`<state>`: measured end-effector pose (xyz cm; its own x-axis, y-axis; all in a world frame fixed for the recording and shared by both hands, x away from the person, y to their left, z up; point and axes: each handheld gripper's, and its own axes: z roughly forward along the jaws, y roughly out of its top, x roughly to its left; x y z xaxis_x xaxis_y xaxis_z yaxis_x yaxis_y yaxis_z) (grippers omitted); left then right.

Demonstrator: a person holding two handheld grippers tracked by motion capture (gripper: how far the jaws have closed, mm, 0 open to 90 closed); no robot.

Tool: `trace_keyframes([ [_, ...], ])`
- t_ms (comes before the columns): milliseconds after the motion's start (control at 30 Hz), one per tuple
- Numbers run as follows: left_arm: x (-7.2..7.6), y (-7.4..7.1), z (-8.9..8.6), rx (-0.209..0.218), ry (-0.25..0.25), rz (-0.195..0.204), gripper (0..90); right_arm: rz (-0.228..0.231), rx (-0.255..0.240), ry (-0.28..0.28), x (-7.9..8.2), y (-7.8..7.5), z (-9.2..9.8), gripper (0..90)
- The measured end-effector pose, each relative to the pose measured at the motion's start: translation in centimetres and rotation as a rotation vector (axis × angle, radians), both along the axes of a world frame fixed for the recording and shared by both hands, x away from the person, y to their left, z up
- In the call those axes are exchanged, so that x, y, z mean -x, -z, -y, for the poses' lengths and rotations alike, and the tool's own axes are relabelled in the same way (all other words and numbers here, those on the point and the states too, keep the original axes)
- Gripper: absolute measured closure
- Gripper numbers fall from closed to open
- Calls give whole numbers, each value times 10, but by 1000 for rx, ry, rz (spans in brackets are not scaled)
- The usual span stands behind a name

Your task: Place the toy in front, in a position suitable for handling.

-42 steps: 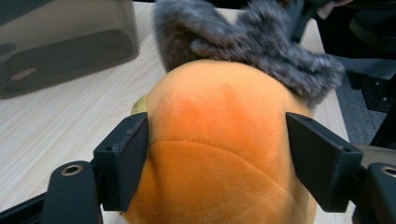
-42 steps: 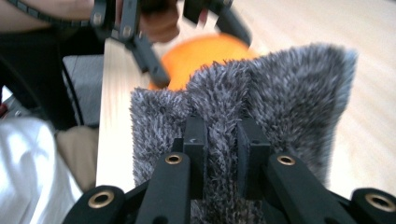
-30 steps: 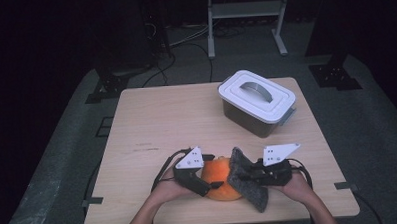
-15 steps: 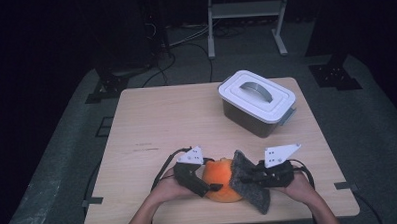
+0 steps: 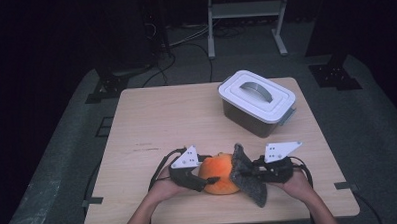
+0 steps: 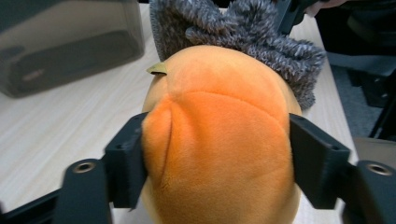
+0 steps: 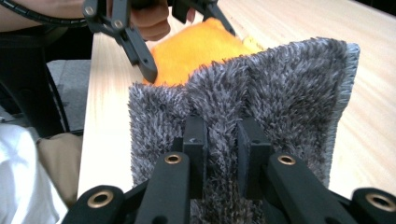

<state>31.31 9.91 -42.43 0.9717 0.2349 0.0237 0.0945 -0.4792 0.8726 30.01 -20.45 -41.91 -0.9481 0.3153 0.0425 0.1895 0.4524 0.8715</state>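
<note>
Left hand (image 5: pixel 161 187): enters from the near edge of the worktop (image 5: pixel 156 118) and carries the left tool (image 5: pixel 207 179).
Left tool: jaws pressed against both flanks of the orange plush toy (image 5: pixel 219 174); in the left gripper view each jaw dents the plush (image 6: pixel 219 140) at its widest part. A grey three-cornered plate sits on top of the tool body.
Right hand (image 5: pixel 299 184): enters from the near edge, to the right of the left hand, and carries the right tool (image 5: pixel 243 173).
Right tool: jaws drawn close together, pinching a fold of the grey shaggy cloth (image 5: pixel 249 178); in the right gripper view the pile (image 7: pixel 261 93) bunches up between the two jaws.
Orange plush toy: round, rests on the worktop near its front edge, between the two tools. A small tan tag (image 6: pixel 157 69) projects from its far side.
Grey shaggy cloth: held upright against the right side of the plush toy, touching it; its lower corner hangs toward the front edge of the worktop.
Storage box (image 5: pixel 256 102): dark translucent body with white lid and arched handle, lid in place, on the far right part of the worktop, well apart from both tools.
Background: dark floor with cables and a white metal frame (image 5: pixel 245 10) beyond the worktop.
</note>
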Motion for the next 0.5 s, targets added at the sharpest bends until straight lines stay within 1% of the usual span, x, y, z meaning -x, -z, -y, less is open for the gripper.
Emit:
trace_keyframes([
  [33,-1,0,-1,-2,6,-11,251,-10,3,-3,0,1,1,755],
  [67,-2,0,-3,3,8,-31,232,-14,10,-2,0,2,2,755],
  [100,-4,0,-4,14,8,-58,208,-11,28,-2,1,3,3,754],
  [133,-5,0,-5,25,12,-80,198,-18,29,-5,2,4,4,754],
  [167,-6,0,-6,33,10,-92,198,-26,28,-15,3,5,4,754],
  [200,-6,0,-5,30,11,-87,201,-22,33,-17,3,5,4,753],
  [267,-4,0,-5,15,18,-62,242,-21,38,-20,4,3,3,754],
  [300,-4,1,-6,13,19,-63,254,-8,30,-19,4,0,2,755],
  [333,-4,1,-6,13,19,-63,257,-8,30,-19,4,0,2,755],
  [367,-4,1,-8,14,30,-66,266,25,10,-8,6,-6,1,755],
  [433,-4,2,-9,14,34,-69,267,40,-23,-1,6,-9,-2,755],
  [467,-4,2,-9,14,34,-69,267,40,-23,-1,6,-9,-2,755],
  [500,-4,2,-10,8,40,-65,272,30,-16,-9,5,-8,-5,754],
])
